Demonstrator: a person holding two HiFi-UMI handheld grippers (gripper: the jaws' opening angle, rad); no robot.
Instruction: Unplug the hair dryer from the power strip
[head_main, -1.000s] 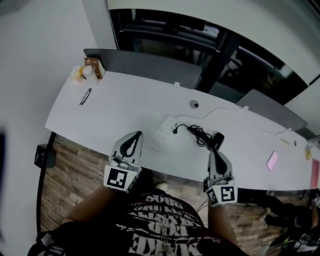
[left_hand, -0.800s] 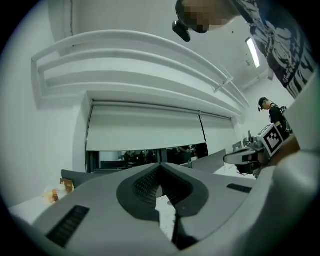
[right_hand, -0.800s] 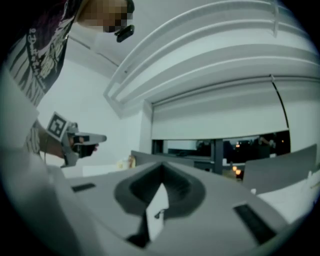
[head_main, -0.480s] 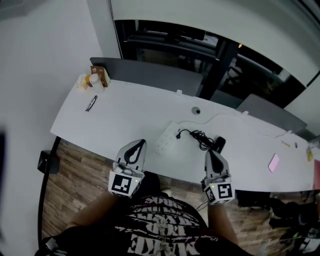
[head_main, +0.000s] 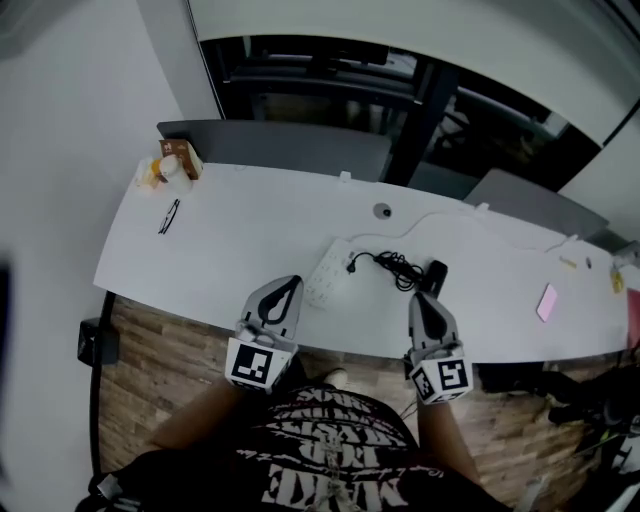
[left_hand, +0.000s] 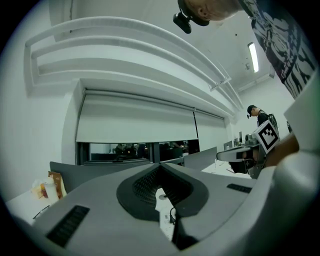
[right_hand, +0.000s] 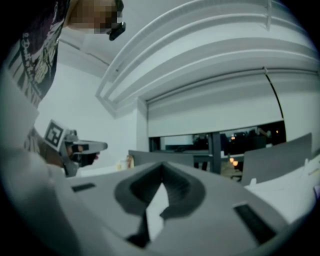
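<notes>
Long white table across mid-frame, sloping from upper left down to the right edge. Wood-plank floor below its near edge, lower left. Grey partition along the far side. Behind that, a dark window band under a white wall.

Upper-left table corner: brown carton with small packets, glasses just below. Pink pad far right. Round grommet above centre.

Centre of table: white power strip, black plug against its right edge. Cord bunched to the right of that. Black hair dryer just beyond, lying flat.

Left claw clenched, nothing in it, tips near the strip's lower-left end, apart from it. Right claw clenched, nothing in it, just below the dryer. Both level at the table's near edge.
</notes>
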